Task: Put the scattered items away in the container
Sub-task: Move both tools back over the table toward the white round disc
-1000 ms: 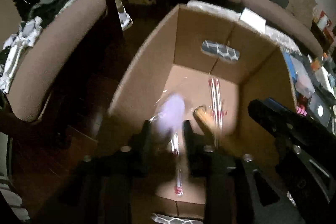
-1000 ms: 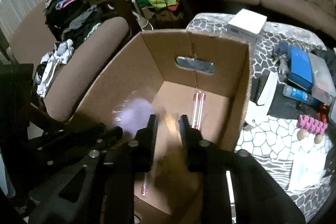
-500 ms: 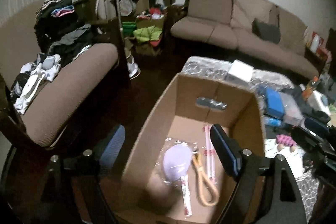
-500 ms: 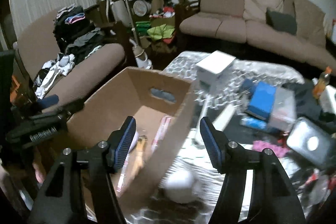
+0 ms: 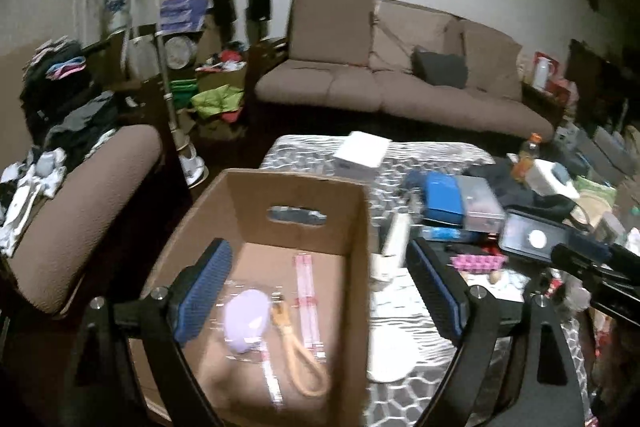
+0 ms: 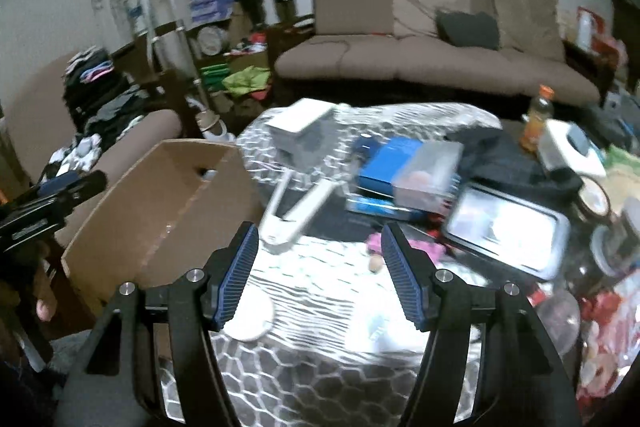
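Left wrist view: the left hand-held gripper (image 5: 320, 291) hangs over the cardboard box (image 5: 296, 195), its blue-padded jaws spread wide with nothing pinched between them. On the box floor, at about 6 o'clock in the frame, lie a lilac brush in clear wrap (image 5: 246, 319), a tan looped cord (image 5: 304, 367) just beside it, and a pink-striped packet (image 5: 306, 291) at the cord's far side. The box stands at the near left edge of the table (image 5: 400, 399), which wears a grey honeycomb cloth. At 3 o'clock the right hand-held gripper (image 5: 592, 263) shows as a dark bar. A blue box (image 5: 442, 197) and a pink ridged item (image 5: 478, 261) sit toward 2 o'clock.

Right wrist view: the right hand-held gripper (image 6: 318, 275) hovers above the table (image 6: 320, 379) with its jaws apart and empty. The cardboard box (image 6: 160, 211) lies at 9 o'clock, the left hand-held gripper (image 6: 56, 195) beyond it. A white folded tool (image 6: 298, 211) rests at 12 o'clock, a white disc (image 6: 250, 315) at 7 o'clock, and the pink ridged item (image 6: 376, 241) just past the right pad.
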{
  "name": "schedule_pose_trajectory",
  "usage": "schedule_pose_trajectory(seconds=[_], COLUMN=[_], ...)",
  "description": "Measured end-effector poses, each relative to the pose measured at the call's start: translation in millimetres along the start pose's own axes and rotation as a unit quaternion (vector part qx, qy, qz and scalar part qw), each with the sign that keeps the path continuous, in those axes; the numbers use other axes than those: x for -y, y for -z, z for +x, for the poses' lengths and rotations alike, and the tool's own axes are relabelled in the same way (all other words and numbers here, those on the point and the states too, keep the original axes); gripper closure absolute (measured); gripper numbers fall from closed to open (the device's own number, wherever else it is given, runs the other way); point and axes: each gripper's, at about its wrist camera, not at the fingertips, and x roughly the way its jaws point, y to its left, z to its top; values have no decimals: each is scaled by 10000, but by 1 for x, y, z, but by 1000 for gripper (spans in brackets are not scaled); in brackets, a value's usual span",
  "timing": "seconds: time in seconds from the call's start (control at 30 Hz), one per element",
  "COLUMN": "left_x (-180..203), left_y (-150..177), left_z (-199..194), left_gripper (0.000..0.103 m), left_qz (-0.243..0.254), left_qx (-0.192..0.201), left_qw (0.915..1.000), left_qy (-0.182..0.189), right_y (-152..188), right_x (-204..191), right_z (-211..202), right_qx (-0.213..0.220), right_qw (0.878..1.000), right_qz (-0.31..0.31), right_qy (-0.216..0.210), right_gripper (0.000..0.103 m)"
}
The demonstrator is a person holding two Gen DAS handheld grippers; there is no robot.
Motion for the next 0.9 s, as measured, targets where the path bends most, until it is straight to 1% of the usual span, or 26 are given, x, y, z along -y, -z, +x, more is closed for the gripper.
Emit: schedule_pose_trajectory(seconds=[0.13, 0.17, 0.27, 0.47, 0.5, 0.6, 0.63, 0.7, 0.77, 0.87, 0.9], left_x=[38, 51, 73, 99, 102, 108, 113, 118, 125, 129, 130], left_y=[6, 9, 18, 43, 50, 80, 89, 100, 108, 111, 113], left_z=[6, 12, 28, 59, 63, 76, 73, 68, 63, 60, 61], left_gripper=[13, 13, 13, 13, 13, 13, 13, 13, 13, 13, 13], left_qz=[332, 457, 611, 703, 792, 1091, 1316, 1555, 1648, 1358, 1302], left_qx=[-13, -78, -297, -668, -709, -760, -565, -359, -255, -359, -386], left_qw=[9992, 9986, 9969, 9930, 9921, 9907, 9897, 9870, 9857, 9901, 9907], left_qy=[216, 260, 385, 673, 660, 300, 50, -166, -241, 9, 34], right_y=[10, 13, 20, 32, 36, 54, 60, 72, 81, 87, 88], right_x=[32, 39, 61, 111, 120, 137, 140, 144, 145, 146, 146], right_z=[-6, -6, -10, -24, -26, -28, -27, -24, -21, -17, -15], right_qx=[-16, -26, -60, 9, -1, -72, -151, -313, -441, -569, -604], right_qw=[9997, 9996, 9992, 9968, 9962, 9943, 9943, 9946, 9951, 9952, 9950], right_qz=[209, 249, 329, 623, 695, 901, 912, 853, 724, 679, 683], right_qy=[118, 143, 202, 491, 532, 561, 536, 503, 509, 427, 397], right_gripper=[42, 42, 42, 42, 42, 42, 42, 42, 42, 42, 42])
